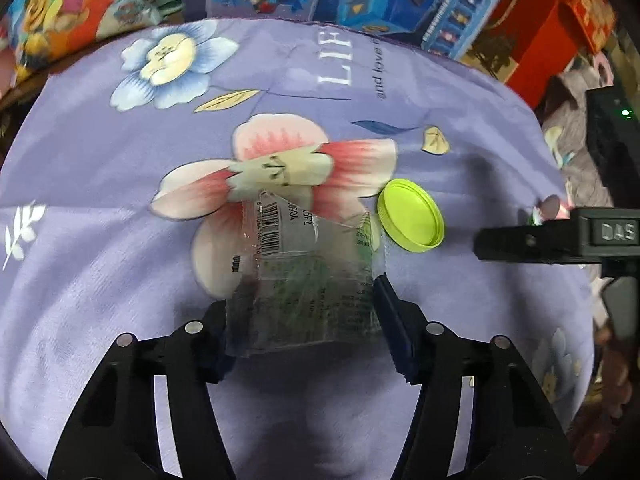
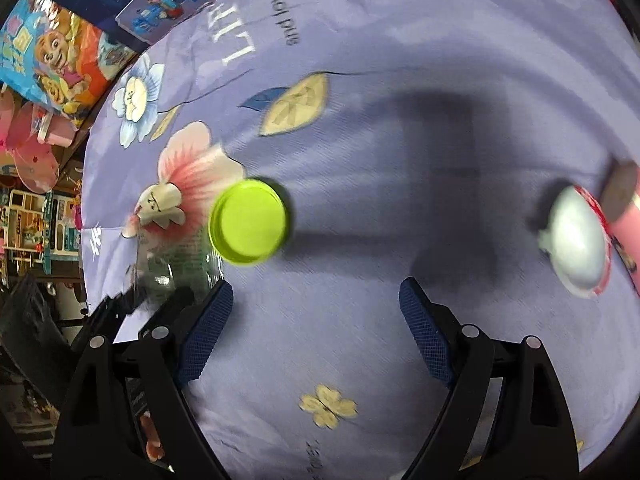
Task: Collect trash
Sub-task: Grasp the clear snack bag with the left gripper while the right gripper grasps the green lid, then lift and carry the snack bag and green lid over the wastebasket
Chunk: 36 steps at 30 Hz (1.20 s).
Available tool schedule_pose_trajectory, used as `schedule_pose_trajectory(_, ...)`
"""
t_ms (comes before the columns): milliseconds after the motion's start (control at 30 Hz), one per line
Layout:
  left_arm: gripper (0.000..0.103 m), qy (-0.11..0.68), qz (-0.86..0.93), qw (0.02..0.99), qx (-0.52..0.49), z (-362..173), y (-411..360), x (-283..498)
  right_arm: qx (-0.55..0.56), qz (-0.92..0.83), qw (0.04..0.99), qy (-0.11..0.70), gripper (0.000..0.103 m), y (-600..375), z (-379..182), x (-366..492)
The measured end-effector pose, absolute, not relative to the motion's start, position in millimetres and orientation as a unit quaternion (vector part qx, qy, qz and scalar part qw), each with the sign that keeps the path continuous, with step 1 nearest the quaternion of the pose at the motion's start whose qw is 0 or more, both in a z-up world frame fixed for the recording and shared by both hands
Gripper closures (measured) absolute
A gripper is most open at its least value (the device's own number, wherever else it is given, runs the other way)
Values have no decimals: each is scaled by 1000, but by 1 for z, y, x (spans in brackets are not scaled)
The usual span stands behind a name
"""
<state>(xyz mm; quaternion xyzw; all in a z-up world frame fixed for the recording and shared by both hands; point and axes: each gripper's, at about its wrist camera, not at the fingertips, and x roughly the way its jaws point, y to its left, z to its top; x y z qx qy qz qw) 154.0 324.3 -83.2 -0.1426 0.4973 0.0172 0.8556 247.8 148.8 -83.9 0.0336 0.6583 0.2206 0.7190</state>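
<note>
Nearest the left wrist camera, a clear plastic wrapper (image 1: 304, 280) printed with a barcode is seen lying between the jaws of the left gripper (image 1: 302, 320), on a lilac cloth (image 1: 100, 152) patterned with flowers. Those jaws appear closed against the wrapper's two side edges, so it is judged to be pinched, though only lightly and low on the film. A lime-green lid (image 1: 411, 215) rests rim-down on the cloth just beside the wrapper, at its far right corner and close to touching it. From the right wrist camera the lid (image 2: 249, 222) is seen ahead and to the left of the right gripper (image 2: 316, 320), whose jaws are spread wide with nothing between them; only bare cloth lies there. A foil-topped pink cup (image 2: 580, 240) sits well apart from the lid, at the right edge of that view. Slipping is the main risk: thin, crumpled film may slide out of the pinch when lifted, since so little of it is caught. The lid could also be nudged away by the wrapper's corner, and the two grippers, being near each other beside the lid, could collide.
</note>
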Motion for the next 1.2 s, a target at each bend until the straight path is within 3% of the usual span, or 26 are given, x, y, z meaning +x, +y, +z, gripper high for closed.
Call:
schedule_pose_trajectory(400,39,500,43,846,-177,-87,351,127,-50,239,749,616,22,212,-94,248)
schedule_pose_trajectory(433,38,501,44,846,-177,-87,352,127,-64,237,754,609,23,216,-94,247)
schedule_pose_trajectory(533,34,504,47,845,-171,-88,348,129,-109,229,772,583,49,219,-91,242)
schedule_pose_trajectory(700,22,506,54,846,-158,-91,339,137,-81,234,769,589,50,194,-88,242)
schedule_pose_trajectory(833,20,504,65,850,-139,-93,331,147,-61,227,768,596,50,168,-85,241)
schedule_pose_trajectory(933,37,498,64,854,-136,-90,327,151,-48,223,771,595,50,149,-81,237)
schedule_pose_trajectory(967,60,496,60,855,-139,-87,324,150,-43,222,771,595,49,141,-79,236)
schedule_pose_trajectory(1200,73,500,39,855,-133,-80,300,146,-12,223,777,588,50,99,-63,221)
